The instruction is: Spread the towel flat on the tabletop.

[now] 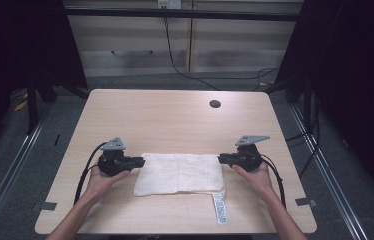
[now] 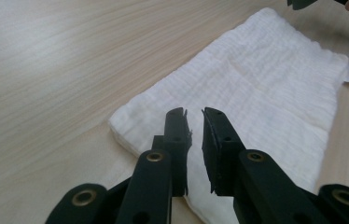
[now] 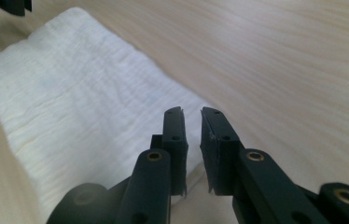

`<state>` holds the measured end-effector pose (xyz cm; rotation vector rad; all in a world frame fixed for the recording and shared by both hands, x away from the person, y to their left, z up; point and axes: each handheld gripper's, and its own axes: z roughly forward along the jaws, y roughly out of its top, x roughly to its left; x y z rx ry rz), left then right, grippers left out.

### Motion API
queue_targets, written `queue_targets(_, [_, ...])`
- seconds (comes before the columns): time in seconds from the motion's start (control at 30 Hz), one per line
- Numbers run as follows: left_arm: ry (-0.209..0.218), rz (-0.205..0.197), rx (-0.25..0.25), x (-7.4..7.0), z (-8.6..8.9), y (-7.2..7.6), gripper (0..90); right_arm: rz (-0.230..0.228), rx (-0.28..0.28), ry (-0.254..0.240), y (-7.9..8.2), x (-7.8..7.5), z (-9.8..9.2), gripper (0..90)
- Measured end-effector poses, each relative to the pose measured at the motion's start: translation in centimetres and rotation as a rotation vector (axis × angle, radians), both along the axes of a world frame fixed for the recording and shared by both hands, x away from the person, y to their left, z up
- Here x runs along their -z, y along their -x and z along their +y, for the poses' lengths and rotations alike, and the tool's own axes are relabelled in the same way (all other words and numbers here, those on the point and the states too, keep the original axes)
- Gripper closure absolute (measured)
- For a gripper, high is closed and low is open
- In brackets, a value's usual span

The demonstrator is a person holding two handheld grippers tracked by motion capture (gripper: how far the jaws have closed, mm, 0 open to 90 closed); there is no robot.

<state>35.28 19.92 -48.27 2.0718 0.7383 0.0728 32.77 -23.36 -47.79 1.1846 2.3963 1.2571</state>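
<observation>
The left gripper (image 1: pixel 140 161) sits at the left short edge of the folded white cloth (image 1: pixel 180 173), toward that edge's far corner; in the left gripper view its jaws stand a narrow gap apart over the cloth's corner, with nothing pinched between them. The cloth (image 2: pixel 256 88) lies flat on the wooden table (image 1: pixel 175 115), nearer the table's front edge than its back, roughly centred between the side edges. It looks like a light, soft, crinkled gauze folded into several layers, so it should be limp: it will sag and may unfold if lifted by one layer only. The layered corners and short edges seem the safest places to grip, with all layers taken together. A care label (image 1: pixel 220 208) trails from its front right corner toward the table's front edge. The right gripper (image 1: pixel 221 159) rests at the cloth's right short edge, its jaws likewise slightly apart and empty above the cloth (image 3: pixel 79 107).
</observation>
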Motion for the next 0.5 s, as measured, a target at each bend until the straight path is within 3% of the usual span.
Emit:
queue_targets(0.1, [-0.045, 0.016, 0.009, 1.0, -0.8, -0.2, 80.2, 0.004, 0.003, 0.01, -1.4, 0.3, 0.2, 76.1])
queue_targets(0.27, [-0.061, 0.02, 0.018, 1.7, -1.3, -0.2, 80.2, 0.019, 0.024, -0.009, -3.0, 1.4, 0.2, 68.3])
queue_targets(0.5, [-0.078, 0.019, 0.013, 2.3, -1.2, -0.1, 81.3, 0.05, 0.036, 0.032, -3.5, 2.6, 0.2, 63.3])
